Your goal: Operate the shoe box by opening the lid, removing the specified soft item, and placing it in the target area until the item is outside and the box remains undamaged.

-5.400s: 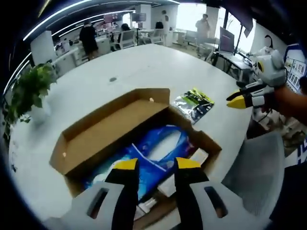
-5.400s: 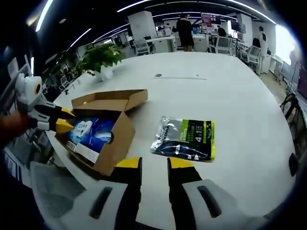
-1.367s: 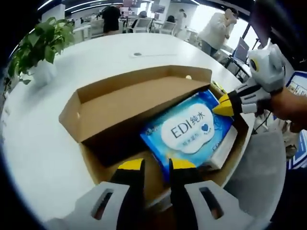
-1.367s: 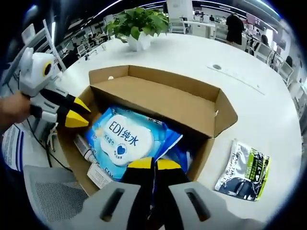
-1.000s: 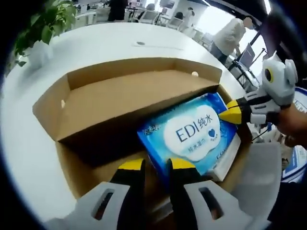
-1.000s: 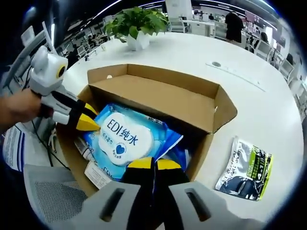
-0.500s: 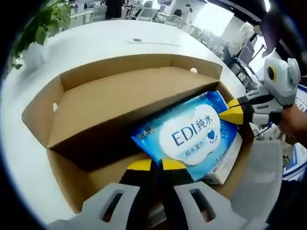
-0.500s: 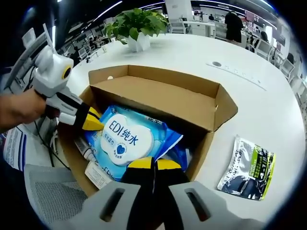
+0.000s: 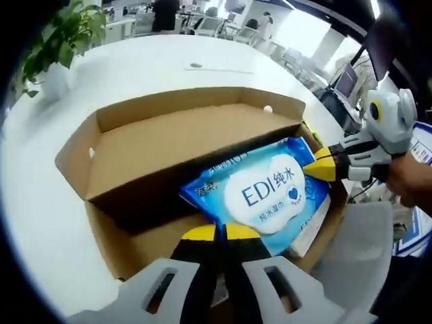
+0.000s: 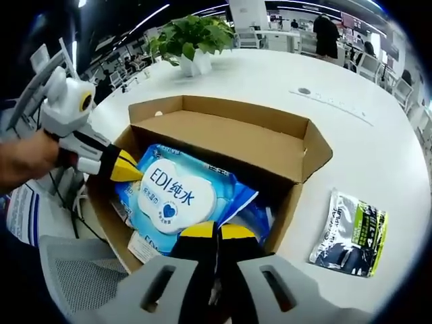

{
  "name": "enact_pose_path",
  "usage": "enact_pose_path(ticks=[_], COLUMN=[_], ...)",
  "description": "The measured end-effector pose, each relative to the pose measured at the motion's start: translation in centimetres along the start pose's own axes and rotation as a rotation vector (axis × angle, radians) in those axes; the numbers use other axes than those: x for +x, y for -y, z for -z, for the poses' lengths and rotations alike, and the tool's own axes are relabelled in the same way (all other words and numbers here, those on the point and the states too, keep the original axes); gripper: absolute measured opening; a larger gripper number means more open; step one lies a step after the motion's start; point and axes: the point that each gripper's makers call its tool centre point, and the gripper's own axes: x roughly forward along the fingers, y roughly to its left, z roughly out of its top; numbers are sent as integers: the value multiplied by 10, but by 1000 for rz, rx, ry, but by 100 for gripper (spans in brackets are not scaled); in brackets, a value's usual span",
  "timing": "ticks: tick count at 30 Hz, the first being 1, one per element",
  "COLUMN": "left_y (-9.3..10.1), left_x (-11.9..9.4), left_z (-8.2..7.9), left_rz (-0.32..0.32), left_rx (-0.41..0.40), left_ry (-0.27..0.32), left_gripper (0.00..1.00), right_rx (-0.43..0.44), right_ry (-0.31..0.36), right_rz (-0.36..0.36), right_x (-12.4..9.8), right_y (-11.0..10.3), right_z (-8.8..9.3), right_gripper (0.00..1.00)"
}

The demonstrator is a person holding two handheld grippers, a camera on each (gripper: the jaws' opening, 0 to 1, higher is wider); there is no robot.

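The brown cardboard shoe box (image 9: 169,135) (image 10: 229,138) lies open on the white table, its lid folded back. A blue wet-wipes pack (image 9: 266,192) (image 10: 172,196) with a white label lies tilted on top of the box's contents. My left gripper (image 9: 221,233) is shut on the pack's edge; in the right gripper view it (image 10: 125,169) pinches the pack's left corner. My right gripper (image 10: 216,231) is shut on the opposite edge; in the left gripper view it (image 9: 317,167) pinches the pack's right corner.
A green-and-black packet (image 10: 347,233) lies on the table (image 10: 351,135) beside the box. A potted plant (image 10: 192,37) (image 9: 57,40) stands at the far side. More white and blue items (image 10: 145,246) lie under the pack. A grey chair (image 9: 351,256) stands at the table edge.
Both grippers came from open above the table to the box. The right one was shut on the pack first; the left closed on the other edge within the last second.
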Motion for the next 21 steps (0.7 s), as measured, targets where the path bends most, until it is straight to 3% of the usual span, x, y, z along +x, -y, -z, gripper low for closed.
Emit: enact_pose_path(ticks=[10, 21], left_y=[8, 19], left_x=[-32, -53], left_z=[-7, -13], left_rz=[-3, -16], left_rx=[14, 60], left_ry=[40, 68], left_gripper=[0, 0], right_rx=[-10, -21], right_ry=[37, 62], right_rz=[-13, -11], right_x=[-21, -35], right_y=[-14, -21], right_z=[-15, -19], right_gripper=[0, 0])
